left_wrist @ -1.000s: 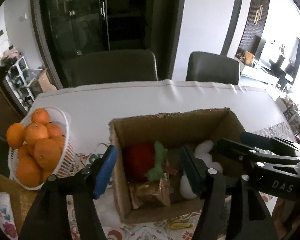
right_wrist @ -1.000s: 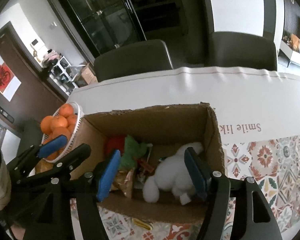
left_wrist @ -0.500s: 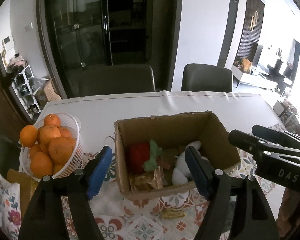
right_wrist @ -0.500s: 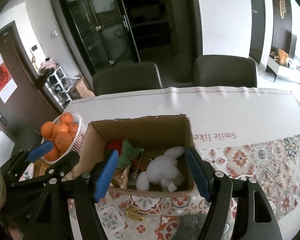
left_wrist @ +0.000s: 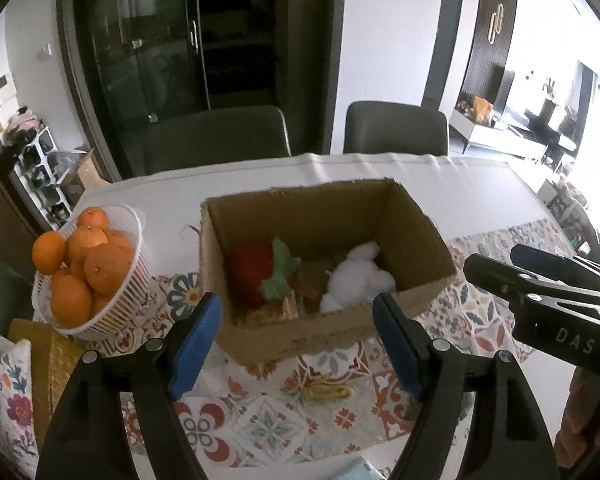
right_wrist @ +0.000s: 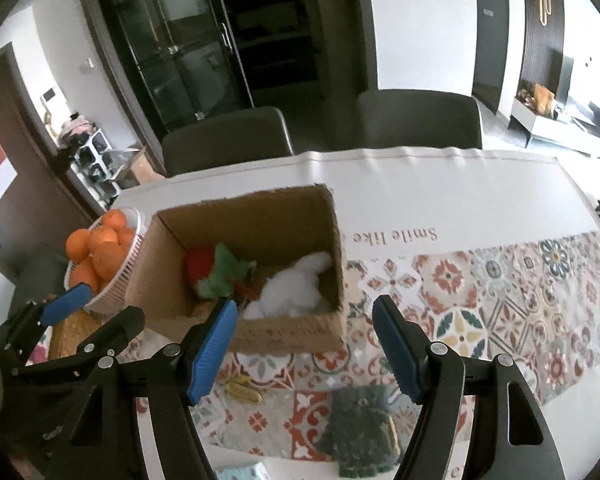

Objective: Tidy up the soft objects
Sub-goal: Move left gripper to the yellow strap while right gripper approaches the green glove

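Observation:
An open cardboard box [left_wrist: 416, 224] [right_wrist: 172, 280] stands on the patterned tablecloth. Inside lie a red strawberry plush [left_wrist: 252, 272] [right_wrist: 200, 264] with green leaves and a white bunny plush [left_wrist: 356, 280] [right_wrist: 296, 284]. A small yellow soft item [left_wrist: 328, 392] [right_wrist: 242, 390] lies on the cloth in front of the box. A dark green plush [right_wrist: 360, 428] lies nearer, between the right gripper's fingers in its view. My left gripper [left_wrist: 296, 344] is open and empty, held back from the box. My right gripper [right_wrist: 304, 348] is open and empty too.
A white basket [left_wrist: 128, 288] [right_wrist: 116, 292] of oranges stands left of the box. Two dark chairs [left_wrist: 216, 136] stand behind the table. A floral cushion [left_wrist: 8, 392] lies at the left edge. The cloth [right_wrist: 520, 292] stretches right of the box.
Both grippers have pulled back and up from the box, which now looks smaller. The white bunny stays in the box. The green plush and yellow item have come into view.

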Demonstrator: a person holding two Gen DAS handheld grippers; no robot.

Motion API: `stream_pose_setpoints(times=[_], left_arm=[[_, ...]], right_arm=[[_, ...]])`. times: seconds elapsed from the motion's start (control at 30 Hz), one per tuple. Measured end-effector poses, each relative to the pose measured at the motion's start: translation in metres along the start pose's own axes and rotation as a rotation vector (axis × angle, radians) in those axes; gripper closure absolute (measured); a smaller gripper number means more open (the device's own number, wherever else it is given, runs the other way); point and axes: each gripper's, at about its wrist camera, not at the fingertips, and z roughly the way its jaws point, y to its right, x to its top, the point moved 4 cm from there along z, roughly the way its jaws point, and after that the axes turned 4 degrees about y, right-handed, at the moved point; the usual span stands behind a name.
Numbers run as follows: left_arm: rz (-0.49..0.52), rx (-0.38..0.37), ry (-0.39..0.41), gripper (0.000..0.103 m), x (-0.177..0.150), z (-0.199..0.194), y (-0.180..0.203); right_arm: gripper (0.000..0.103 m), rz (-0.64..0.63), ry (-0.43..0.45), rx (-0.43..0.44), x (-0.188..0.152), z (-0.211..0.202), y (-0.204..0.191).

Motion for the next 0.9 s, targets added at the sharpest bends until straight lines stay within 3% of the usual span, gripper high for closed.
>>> stream_pose_setpoints(times=[0.9], left_arm=[[0.002,-0.073,-0.259,0.024,-0.093,0.061,0.023]], right_arm=[[0.032,0.043,-0.244,-0.099,-0.092,0.042,0.031]])
